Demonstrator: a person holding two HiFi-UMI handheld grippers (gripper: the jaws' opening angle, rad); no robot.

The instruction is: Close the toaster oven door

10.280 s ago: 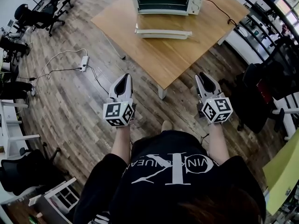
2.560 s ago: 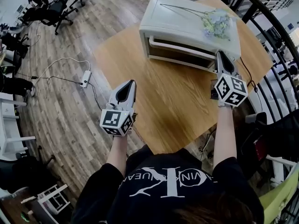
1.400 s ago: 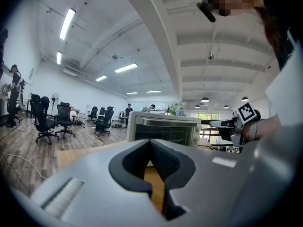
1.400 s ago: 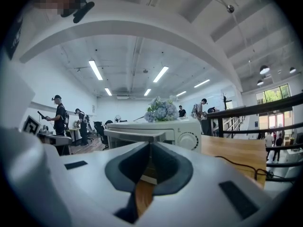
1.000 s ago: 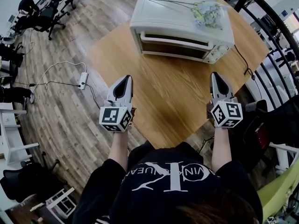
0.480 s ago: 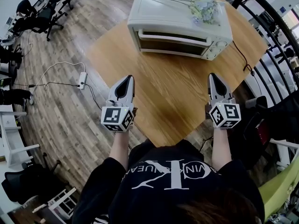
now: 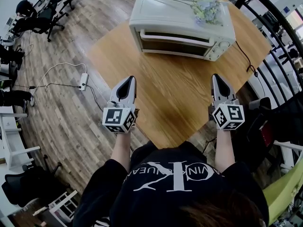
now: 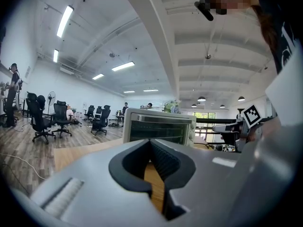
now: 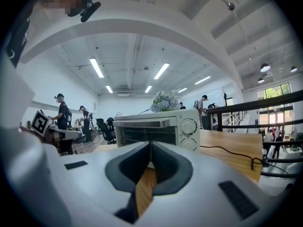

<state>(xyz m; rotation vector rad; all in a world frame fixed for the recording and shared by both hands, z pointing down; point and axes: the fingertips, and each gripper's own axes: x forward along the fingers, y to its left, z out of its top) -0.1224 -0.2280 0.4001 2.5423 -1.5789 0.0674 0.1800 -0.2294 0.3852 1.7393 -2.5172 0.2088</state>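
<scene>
The cream toaster oven [image 7: 182, 22] stands at the far side of the wooden table [image 7: 175, 91], its glass door shut flat against the front. A bunch of pale flowers [image 7: 208, 8] lies on its top. My left gripper [image 7: 128, 79] hovers over the table's near left edge, jaws shut and empty. My right gripper [image 7: 217, 77] hovers over the near right part, also shut and empty. Both stand well short of the oven. The oven [image 8: 158, 126] shows ahead in the left gripper view, and the same oven [image 9: 158, 126] with its two knobs in the right gripper view.
The oven's black cable [image 7: 245, 60] trails off the table's right edge. A dark railing [image 7: 279, 51] runs close on the right. On the wooden floor to the left lie a power strip [image 7: 85, 81] and white cable; office chairs [image 7: 47, 4] stand beyond.
The oven door, open at first, is now shut. My right gripper, which was at the door, has drawn back to the near edge. In the last half second almost nothing moved.
</scene>
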